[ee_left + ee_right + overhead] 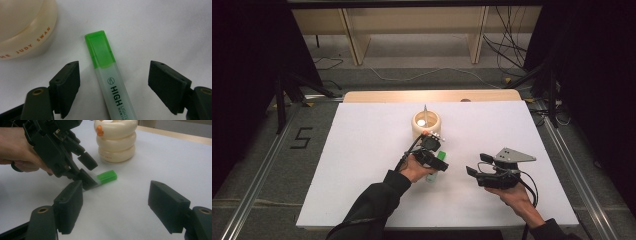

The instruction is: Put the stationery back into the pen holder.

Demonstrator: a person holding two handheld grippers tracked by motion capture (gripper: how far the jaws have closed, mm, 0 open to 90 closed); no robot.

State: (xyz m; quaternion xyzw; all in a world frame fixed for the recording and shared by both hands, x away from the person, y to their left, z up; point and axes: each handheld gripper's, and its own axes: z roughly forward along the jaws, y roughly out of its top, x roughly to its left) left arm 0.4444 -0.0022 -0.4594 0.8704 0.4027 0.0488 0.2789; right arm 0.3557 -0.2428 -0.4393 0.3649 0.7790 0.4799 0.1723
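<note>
Table: white sheet over a wooden table (362, 165), seen from the high view; dark floor and cables beyond its far edge.
Left gripper: left gripper (432, 156) tips down over the highlighter, a hand gripping its body. Its fingers (65, 87) stand spread to either side of the barrel, with clear gaps both sides; nothing is pinched yet.
Highlighter: highlighter (110, 82) lies flat on the table just in front of the holder, green cap toward it, pale barrel with black lettering running back between the fingers.
Holder: cream ringed holder (426, 125) stands upright behind the highlighter, near but apart; a thin pointed thing stands in it.
Right gripper: right gripper (484, 172) is held off to the right, well apart from the highlighter, fingers (68, 207) spread with nothing between them.
Step in hand, judged: closing on the highlighter to lift it.
How to do it well: keep the barrel centred between the pads, take it on the barrel rather than the slick cap, fingers square to its length, low enough to catch the widest part, and close evenly so that it does not roll or skid toward the holder.
Hard to make out: the rear end of the highlighter is cut off in the left gripper view and covered by the gripper from above; what stands inside the holder is too small to name; whether the fingertips touch the table cannot be told.
</note>
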